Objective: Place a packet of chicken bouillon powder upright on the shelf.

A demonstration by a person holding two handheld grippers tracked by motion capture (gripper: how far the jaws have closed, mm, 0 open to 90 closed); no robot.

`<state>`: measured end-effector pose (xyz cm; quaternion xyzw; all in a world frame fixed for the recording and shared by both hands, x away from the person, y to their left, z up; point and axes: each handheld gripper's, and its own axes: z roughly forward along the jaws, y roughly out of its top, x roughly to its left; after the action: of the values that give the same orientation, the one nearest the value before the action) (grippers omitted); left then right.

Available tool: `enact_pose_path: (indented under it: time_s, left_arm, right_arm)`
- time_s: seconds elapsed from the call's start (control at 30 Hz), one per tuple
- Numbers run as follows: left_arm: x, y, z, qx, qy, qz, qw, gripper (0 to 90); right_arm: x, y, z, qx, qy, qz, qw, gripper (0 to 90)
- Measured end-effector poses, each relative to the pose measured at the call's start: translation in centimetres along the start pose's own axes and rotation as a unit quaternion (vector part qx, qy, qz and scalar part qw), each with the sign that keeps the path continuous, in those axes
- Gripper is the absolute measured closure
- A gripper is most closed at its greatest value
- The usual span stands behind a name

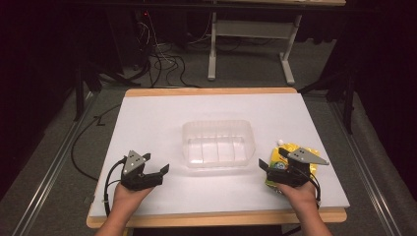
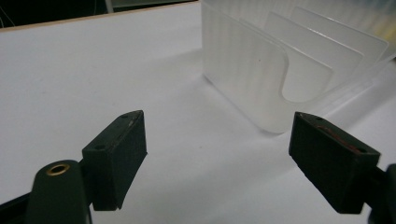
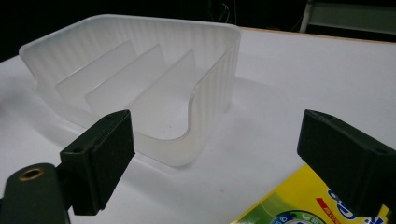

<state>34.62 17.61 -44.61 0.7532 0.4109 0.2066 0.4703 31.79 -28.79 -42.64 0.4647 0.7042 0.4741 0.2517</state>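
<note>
Table (image 1: pixel 162 113) white-topped, with translucent plastic tray (image 1: pixel 218 143) standing at its middle, three dividers upright inside. Left gripper (image 1: pixel 165 171) low at the near left, well apart from the tray, jaws spread wide, nothing between them. Right gripper (image 1: pixel 264 164) at the near right, just beside the tray's right end, jaws likewise spread and empty. Yellow pouch (image 1: pixel 290 148) lying flat on the table directly under and beyond the right gripper, white spout toward the far edge, near the tray's right wall
</note>
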Motion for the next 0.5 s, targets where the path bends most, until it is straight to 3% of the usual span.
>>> enact_pose_path:
  time_s: [0.13,0.33,0.5]
  left_arm:
    - [-0.1,0.2,0.4,-0.006,-0.001,-0.007,1.0000,19.1]
    - [-0.5,0.3,0.6,-0.002,-0.007,0.001,1.0000,19.2]
    - [-0.6,0.2,0.9,0.003,-0.018,-0.003,0.9998,21.5]
  right_arm:
    - [-0.4,-0.4,-0.3,0.003,-0.004,-0.002,1.0000,10.7]
    - [-0.7,-0.7,-1.1,0.000,-0.004,-0.002,1.0000,11.4]
    - [-0.9,-0.9,-1.4,-0.003,-0.003,-0.007,1.0000,18.6]
